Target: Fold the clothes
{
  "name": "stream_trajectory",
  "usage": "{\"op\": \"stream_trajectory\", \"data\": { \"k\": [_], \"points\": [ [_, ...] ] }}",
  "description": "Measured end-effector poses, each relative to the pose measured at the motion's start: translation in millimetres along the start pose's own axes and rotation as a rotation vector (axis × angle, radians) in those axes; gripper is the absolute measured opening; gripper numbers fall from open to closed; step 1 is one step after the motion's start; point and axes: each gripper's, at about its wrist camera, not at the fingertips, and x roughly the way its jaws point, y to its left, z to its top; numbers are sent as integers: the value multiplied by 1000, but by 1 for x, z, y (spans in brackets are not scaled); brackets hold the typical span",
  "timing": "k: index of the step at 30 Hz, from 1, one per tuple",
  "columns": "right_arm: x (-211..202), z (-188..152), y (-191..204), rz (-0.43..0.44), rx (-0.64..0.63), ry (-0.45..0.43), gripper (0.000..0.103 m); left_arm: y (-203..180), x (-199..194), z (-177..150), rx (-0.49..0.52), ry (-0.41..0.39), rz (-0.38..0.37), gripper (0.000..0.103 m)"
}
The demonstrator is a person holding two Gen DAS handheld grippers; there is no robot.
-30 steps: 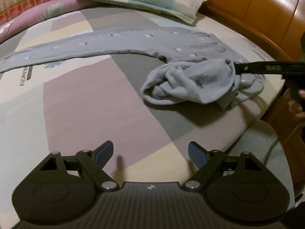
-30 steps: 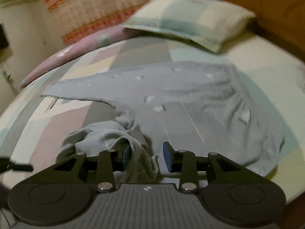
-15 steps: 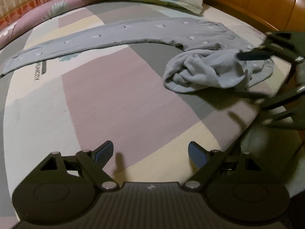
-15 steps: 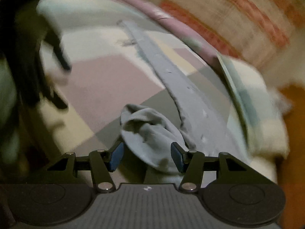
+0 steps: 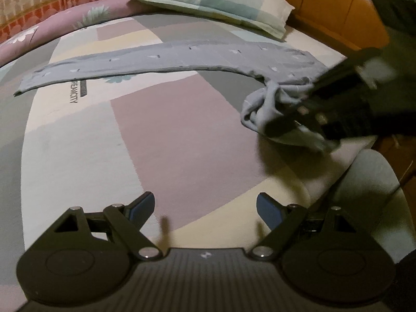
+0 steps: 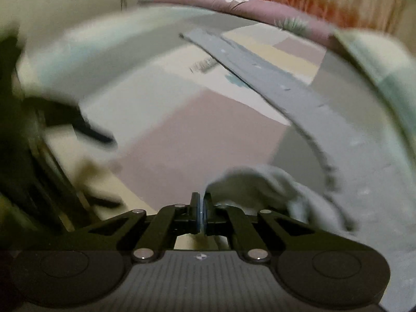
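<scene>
A pair of grey-blue patterned cotton trousers (image 5: 197,59) lies on a bed covered by a pastel patchwork sheet (image 5: 182,135). One leg is stretched flat, its long axis running across the bed well ahead of the left gripper (image 5: 205,206), with the cuff end pointing far to the left of those jaws and the waist end ahead and to their right. The other leg is bunched into a crumpled heap (image 5: 270,104) at the waist end, ahead and to the right of the left jaws, near the bed's edge.

The left gripper hangs above the sheet with its jaws spread wide and nothing between them.

The right gripper (image 6: 202,212) has its jaws pressed together, pinching an edge of the crumpled heap, which sits just ahead and to the right of them. From this blurred view the flat leg runs away ahead, from lower right to upper left.

A checked pastel pillow (image 5: 215,5) rests beyond the trousers, beside a wooden headboard (image 5: 338,7).
</scene>
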Motion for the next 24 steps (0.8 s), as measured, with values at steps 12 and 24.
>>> {"op": "stream_trajectory", "data": {
  "k": [12,24],
  "points": [
    [9,69,-6,215,203,-152,3,23,-12,-6,-64,-14,35,86],
    [11,12,-53,15,284,-87,20,4,4,6,-25,0,-9,86]
  ]
}}
